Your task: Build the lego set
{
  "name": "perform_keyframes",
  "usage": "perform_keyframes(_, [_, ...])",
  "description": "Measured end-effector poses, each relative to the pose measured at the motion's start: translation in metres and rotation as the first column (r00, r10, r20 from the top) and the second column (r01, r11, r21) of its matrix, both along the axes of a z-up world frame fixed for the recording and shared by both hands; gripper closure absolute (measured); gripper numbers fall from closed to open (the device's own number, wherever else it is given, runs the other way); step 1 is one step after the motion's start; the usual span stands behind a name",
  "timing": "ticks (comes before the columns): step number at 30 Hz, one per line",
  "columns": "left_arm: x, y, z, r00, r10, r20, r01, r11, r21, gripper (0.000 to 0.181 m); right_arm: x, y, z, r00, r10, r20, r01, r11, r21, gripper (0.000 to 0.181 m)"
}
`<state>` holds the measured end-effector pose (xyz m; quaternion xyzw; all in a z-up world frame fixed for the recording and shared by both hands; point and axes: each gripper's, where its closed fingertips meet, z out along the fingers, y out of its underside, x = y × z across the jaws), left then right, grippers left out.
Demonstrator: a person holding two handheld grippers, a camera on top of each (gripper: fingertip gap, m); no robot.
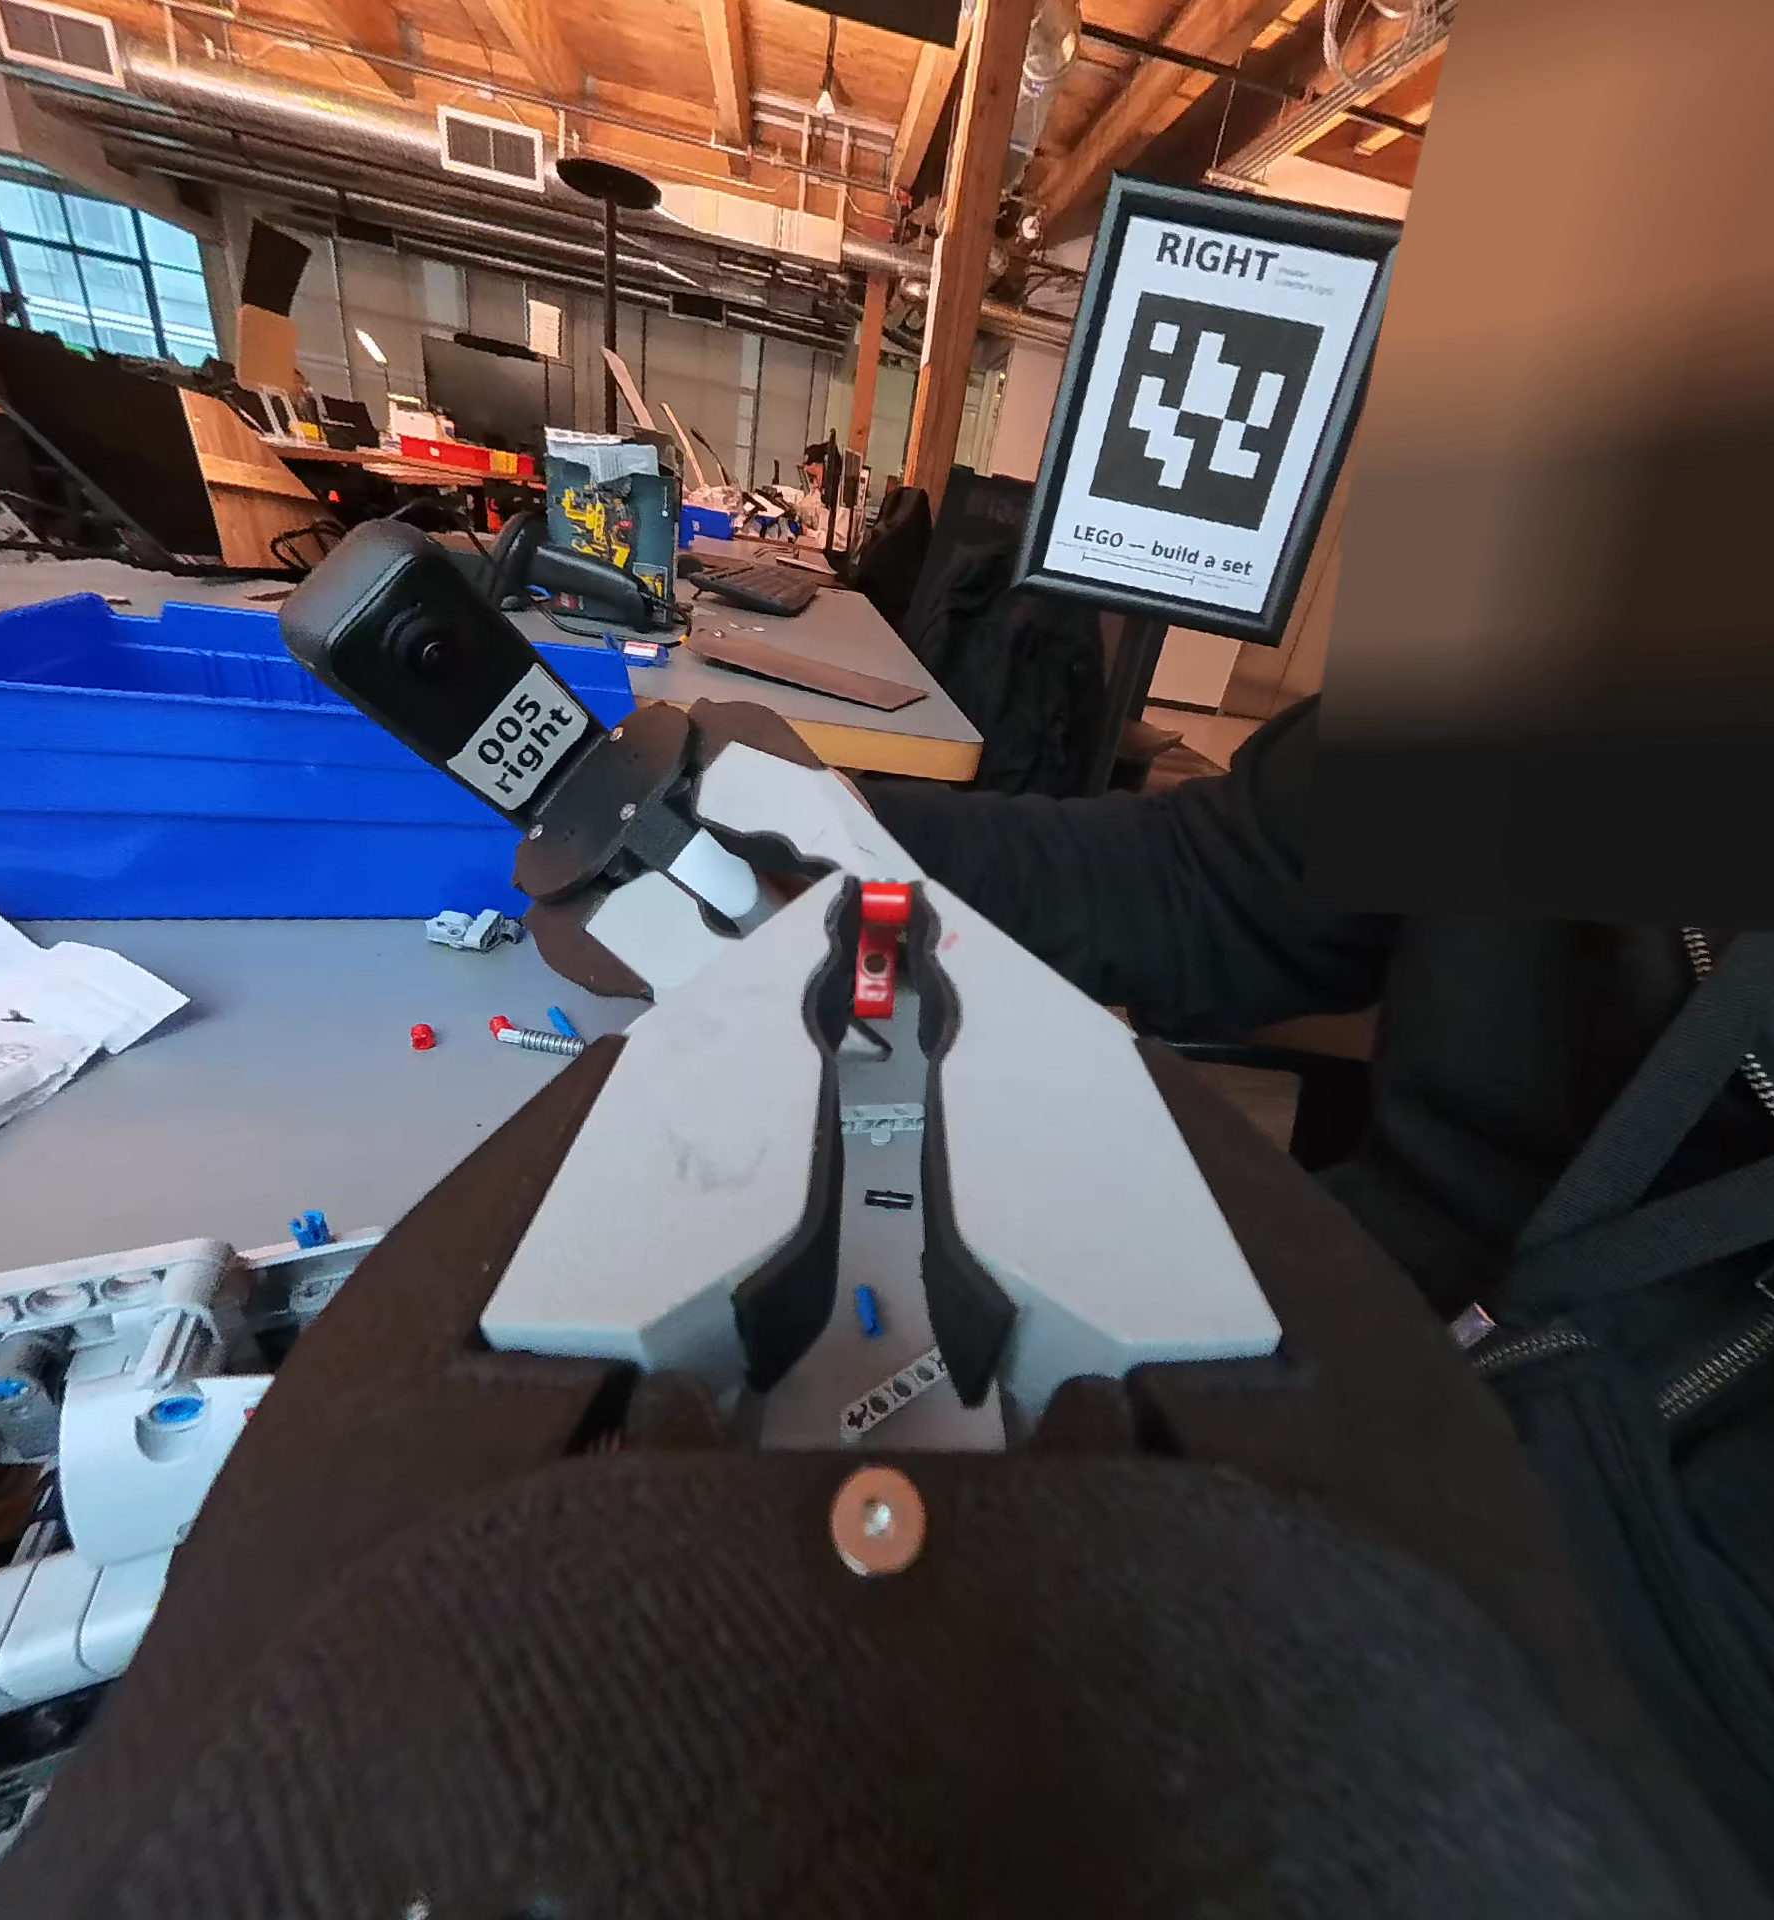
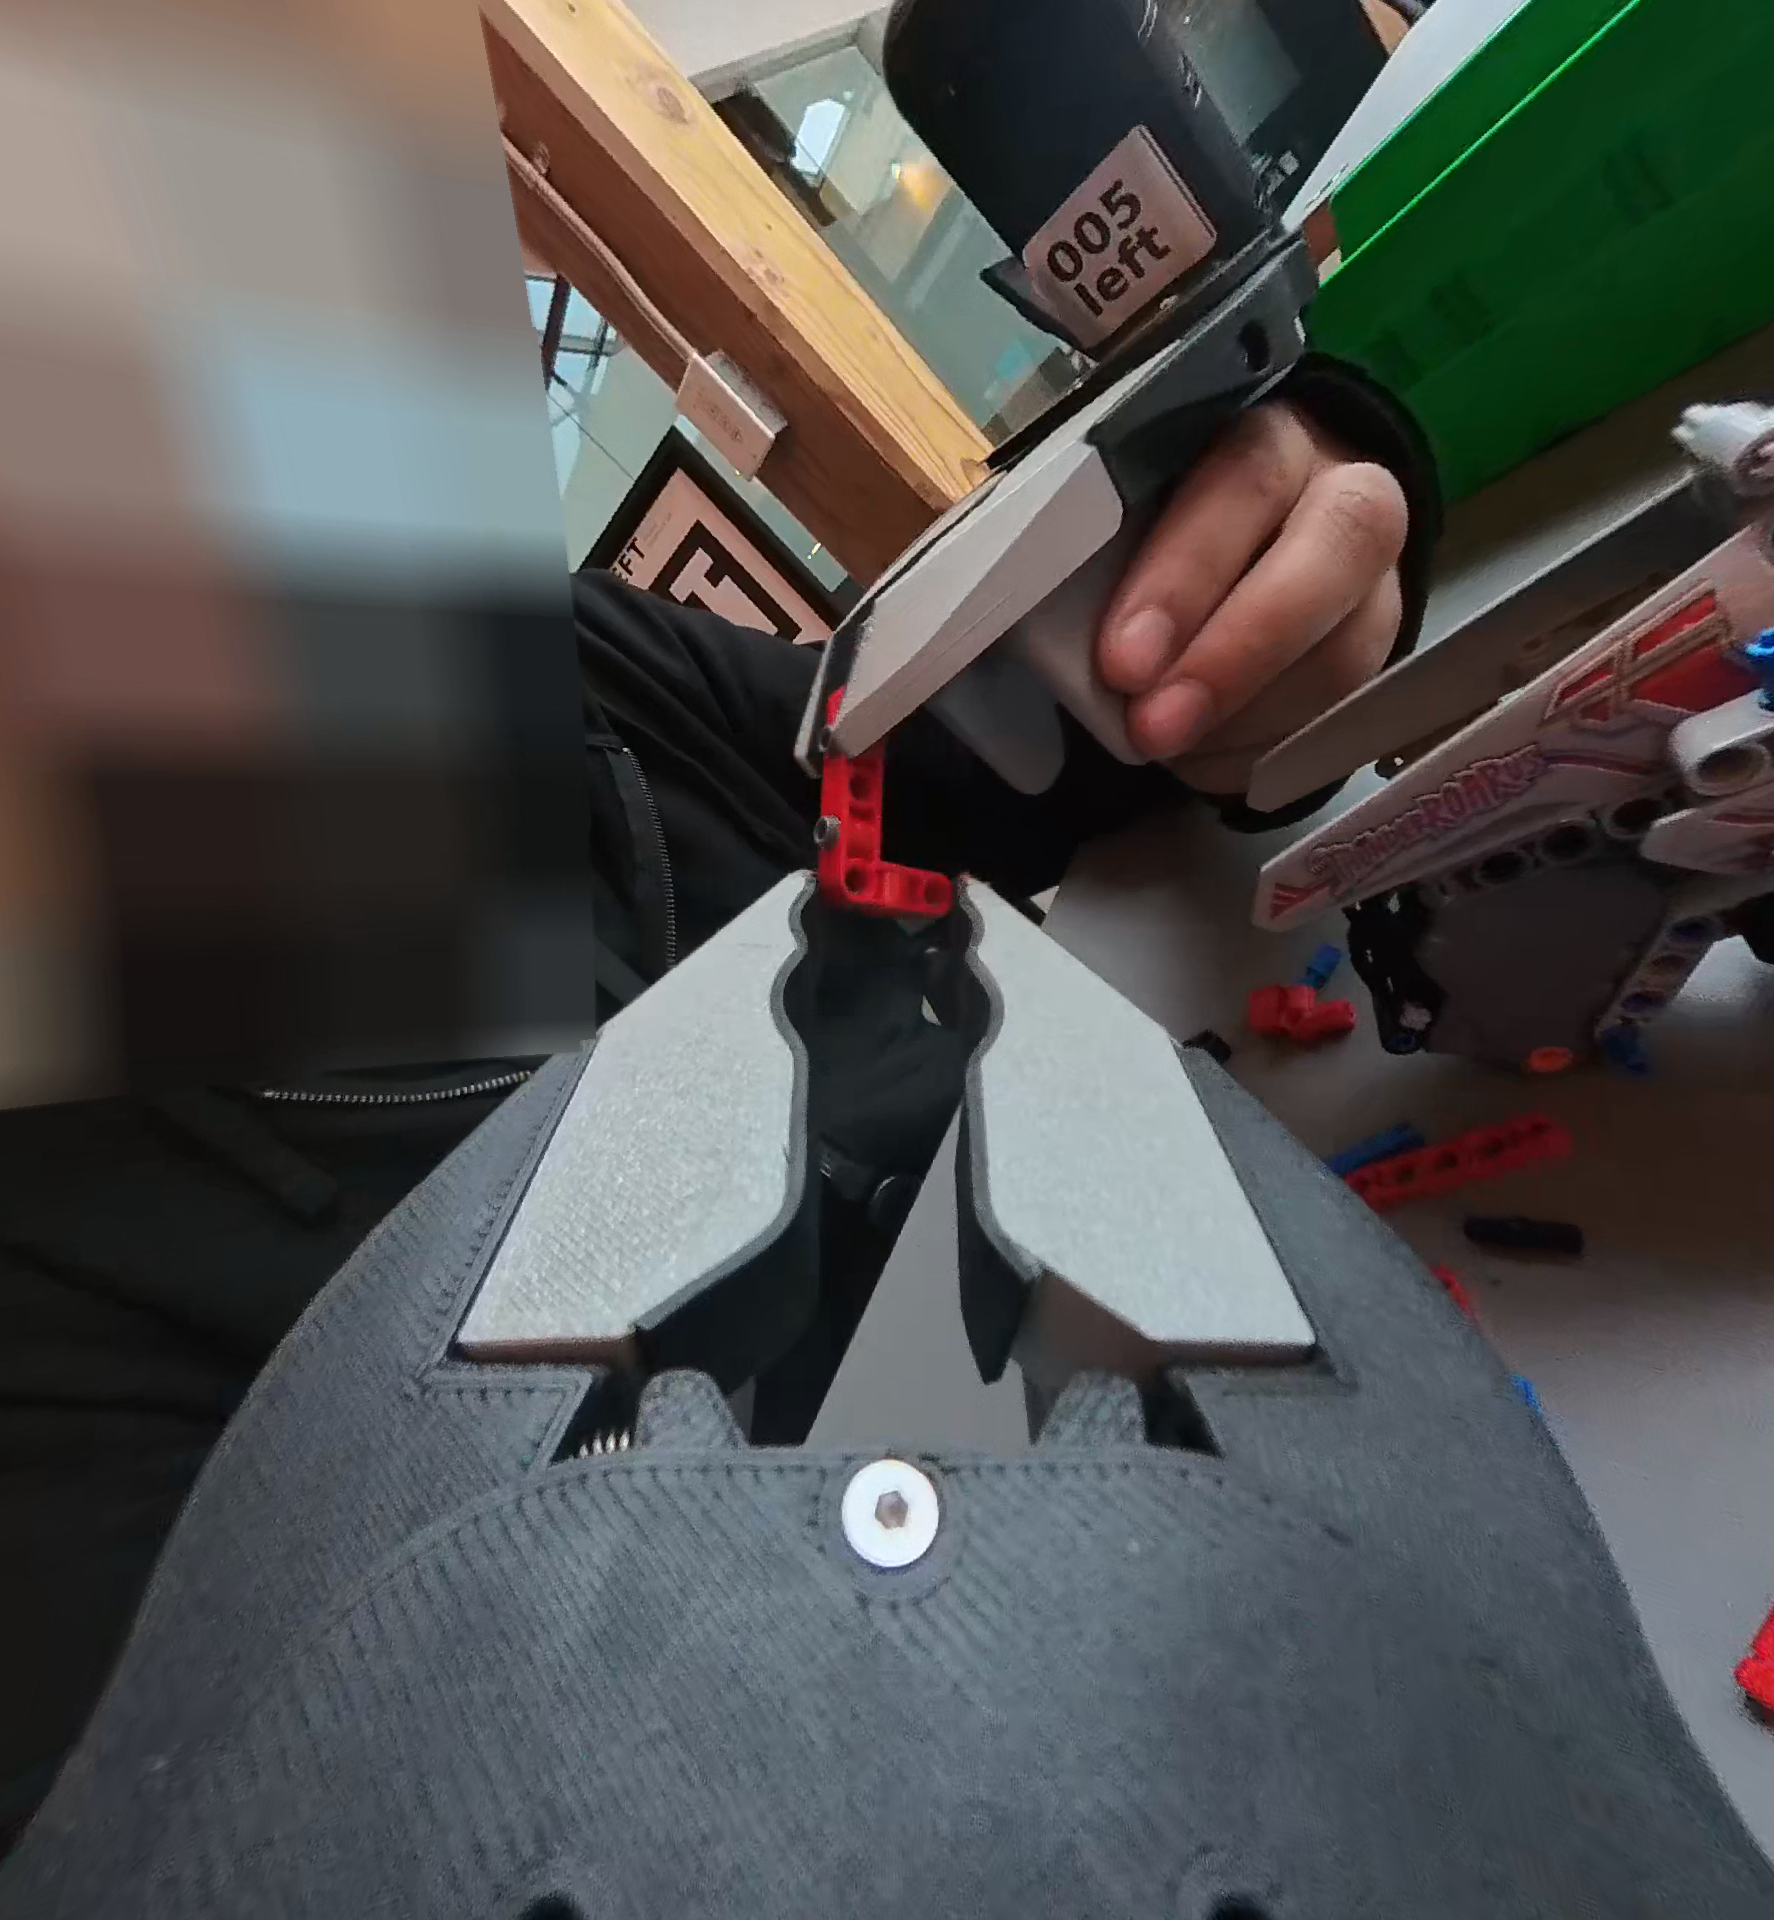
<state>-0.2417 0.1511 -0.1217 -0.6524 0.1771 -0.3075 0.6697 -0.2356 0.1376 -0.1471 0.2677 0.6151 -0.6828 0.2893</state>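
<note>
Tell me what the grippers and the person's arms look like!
Each gripper, left and right, has two pale grey wedge-shaped fingers lined with black wavy pads, on a dark ribbed plastic body with one silver screw. A black camera bearing a white sticker tops each. The person wears black sleeves.

A framed sign (image 1: 1207, 407) with a marker pattern, white camera stickers (image 1: 530, 734) and the model's decals (image 2: 1434, 831) carry writing.
</note>
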Motion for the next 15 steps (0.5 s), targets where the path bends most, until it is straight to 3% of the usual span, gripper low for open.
perform_keyframes(8, [-0.002,0.001,-0.003,0.999,0.021,-0.047,-0.021,1.000,-0.001,0.175,-0.001,0.001,-0.001,1.000,-0.013,0.002,0.013,1.000,0.015,0.160])
perform_keyframes(15, [-0.017,0.006,-0.002,0.996,0.091,-0.013,-0.091,0.996,-0.014,0.175,-0.013,0.012,0.003,0.990,-0.123,-0.075,0.126,0.991,0.040,0.169])
